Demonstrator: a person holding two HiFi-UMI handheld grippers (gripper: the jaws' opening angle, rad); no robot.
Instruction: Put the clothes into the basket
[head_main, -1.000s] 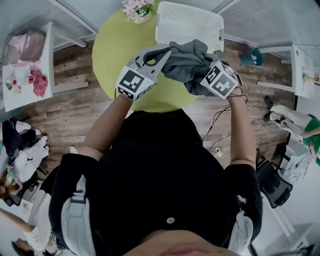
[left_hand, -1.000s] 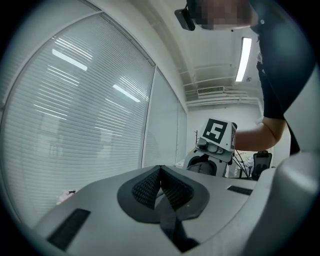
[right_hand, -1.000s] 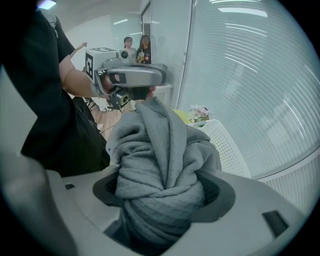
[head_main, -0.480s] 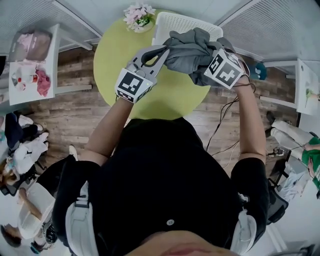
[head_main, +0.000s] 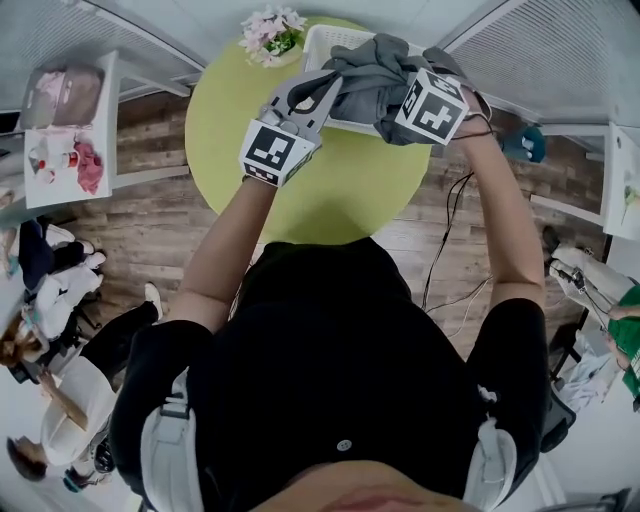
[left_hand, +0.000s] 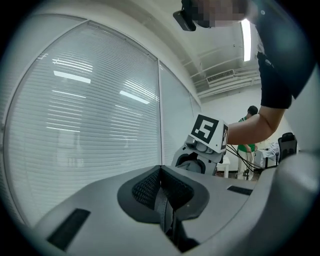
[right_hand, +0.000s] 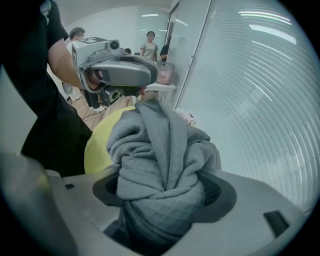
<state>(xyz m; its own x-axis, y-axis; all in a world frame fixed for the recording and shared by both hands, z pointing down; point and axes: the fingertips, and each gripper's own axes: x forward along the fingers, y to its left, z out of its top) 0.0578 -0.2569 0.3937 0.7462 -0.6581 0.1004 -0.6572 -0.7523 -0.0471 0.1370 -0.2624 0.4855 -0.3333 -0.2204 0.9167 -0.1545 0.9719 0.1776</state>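
A bunched grey garment (head_main: 365, 72) hangs in the air over the white slatted basket (head_main: 338, 38), which stands at the far side of the round green table (head_main: 320, 190). My right gripper (head_main: 395, 108) is shut on the thick wad of the garment (right_hand: 160, 150), which fills its jaws. My left gripper (head_main: 325, 90) is shut on a thin fold of the same cloth (left_hand: 163, 206) at the garment's left side. In the left gripper view the right gripper (left_hand: 200, 150) is just ahead; in the right gripper view the left gripper (right_hand: 122, 70) is above the cloth.
A pot of pink flowers (head_main: 268, 30) stands on the table left of the basket. White blinds rise behind the table. A side table (head_main: 60, 120) with pink things is at the left, and cables (head_main: 450, 250) lie on the wooden floor at the right.
Both grippers have carried the grey garment away from the person's body, from above the table's middle to above the basket. Both grips look unchanged.
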